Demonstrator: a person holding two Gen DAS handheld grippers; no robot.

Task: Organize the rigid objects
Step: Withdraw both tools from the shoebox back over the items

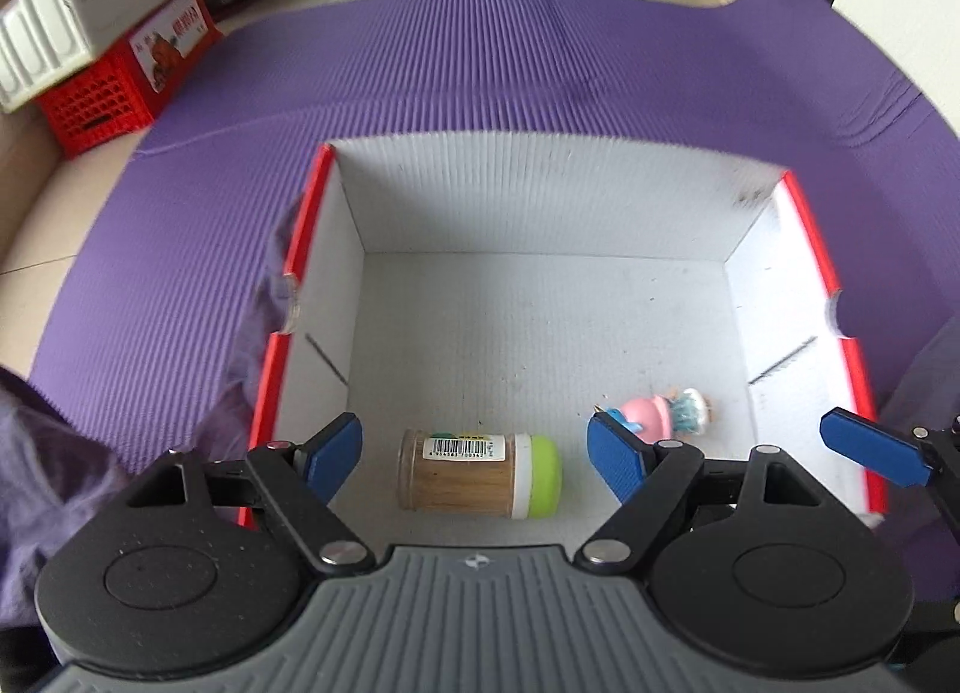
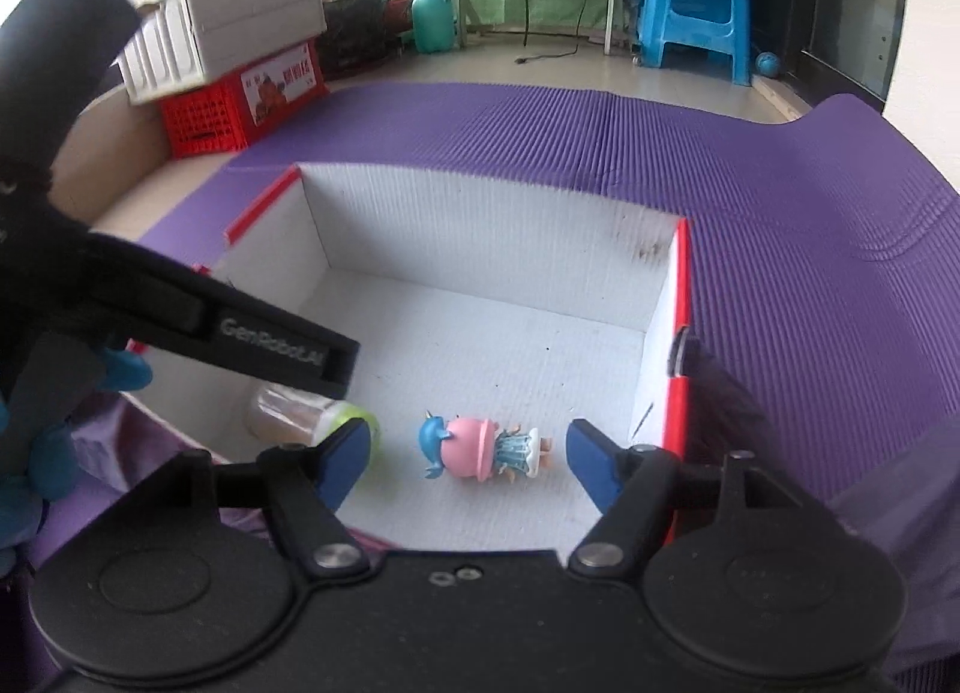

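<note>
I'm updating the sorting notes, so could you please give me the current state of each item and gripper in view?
Box: open-topped, on the purple mat.
Toothpick jar: lying on its side inside the box, green cap on.
Figurine: lying on its side on the box floor, apart from the jar.
Left gripper: open, above the jar, holding nothing.
Right gripper: open, above the figurine, not gripping it.

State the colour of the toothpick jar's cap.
Lime green cap, clearest in the left wrist view.
</note>
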